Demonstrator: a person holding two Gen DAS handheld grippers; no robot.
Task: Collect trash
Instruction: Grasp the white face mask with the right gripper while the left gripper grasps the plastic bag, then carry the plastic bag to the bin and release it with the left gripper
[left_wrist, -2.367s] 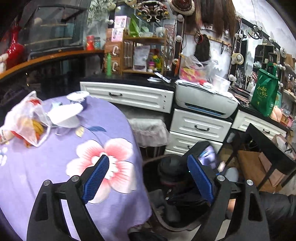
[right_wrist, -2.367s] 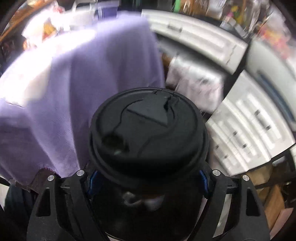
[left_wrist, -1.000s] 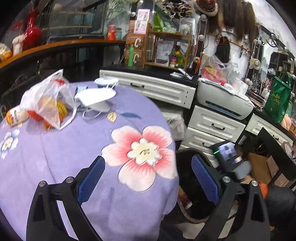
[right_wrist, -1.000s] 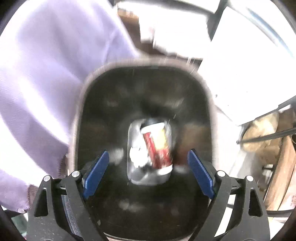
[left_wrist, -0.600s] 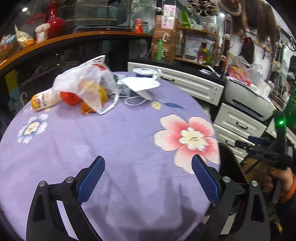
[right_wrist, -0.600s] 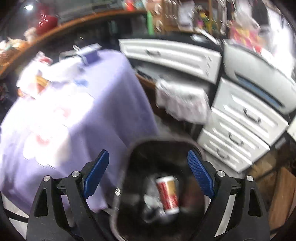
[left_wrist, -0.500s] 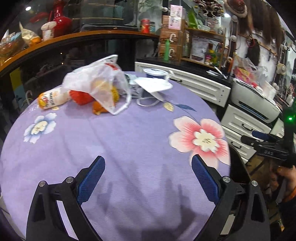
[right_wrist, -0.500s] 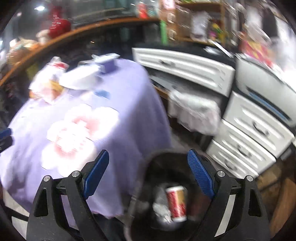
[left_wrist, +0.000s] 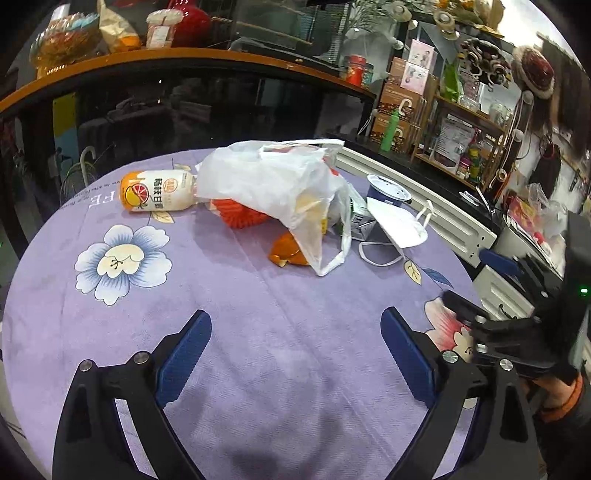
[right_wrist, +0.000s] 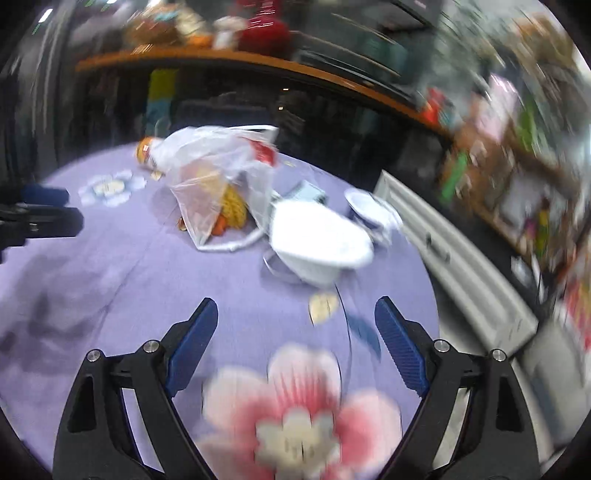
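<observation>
Left wrist view is filled by a round table (left_wrist: 258, 369) under a purple flowered cloth, and the left gripper (left_wrist: 295, 350) is held above its near half with its jaws wide apart and nothing between them. The remaining trash is gathered toward twelve o'clock: a white plastic bag (left_wrist: 280, 184) slumped over orange wrappers (left_wrist: 240, 216), a drink bottle (left_wrist: 157, 190) lying on its side at eleven o'clock just beside the bag, and a face mask (left_wrist: 397, 229) at one o'clock, leaning against a small carton (left_wrist: 360, 221), with a blue yoghurt cup (left_wrist: 388, 190) behind it. At three o'clock the right gripper (left_wrist: 491, 280) is seen coming in over the table edge.

From the right wrist view, which is blurred by motion, the right gripper (right_wrist: 295, 332) is likewise empty and spread wide, and the face mask (right_wrist: 319, 240) lies nearest, at twelve o'clock, with the bag (right_wrist: 218, 181) at eleven o'clock beyond it. The bin is not shown in either view.

The step in hand is judged to be a reach for the next piece, most likely the mask. It is best approached low, so that the stiff folded body is pinched rather than a loose ear loop alone, which could slip or snag the bag handle lying close by. The jaws should be closed only once the motion has settled, and the mask lifted clear before it is carried off
</observation>
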